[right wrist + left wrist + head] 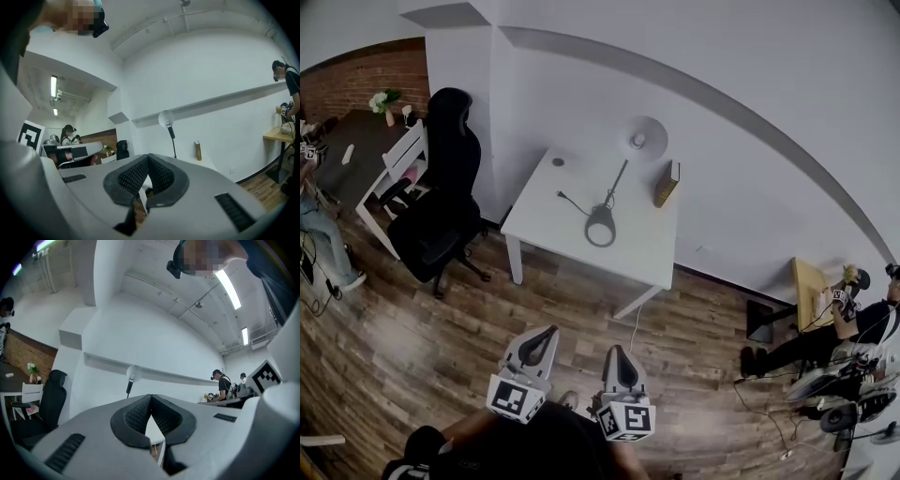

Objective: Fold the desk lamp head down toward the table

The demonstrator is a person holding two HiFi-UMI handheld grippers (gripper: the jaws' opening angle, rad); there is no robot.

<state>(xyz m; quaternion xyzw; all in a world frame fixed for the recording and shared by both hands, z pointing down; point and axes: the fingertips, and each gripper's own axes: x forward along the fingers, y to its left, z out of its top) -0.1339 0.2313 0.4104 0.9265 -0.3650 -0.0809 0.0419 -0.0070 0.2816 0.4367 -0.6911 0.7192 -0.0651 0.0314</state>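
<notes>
Zero progress yet: stands well back from the tabletop, left hand-held gripper and right hand-held gripper both closed on nothing, desk lamp head upright, not yet folded down.

The head view looks steeply down from well back, facing the white table whose far edge meets the wall. Both gripper views look level along their jaws, from afar, sharing the desk lamp on it.

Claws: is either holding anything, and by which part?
Nothing is held: left claw and right claw are both shut empty, well short of the lamp.
</notes>
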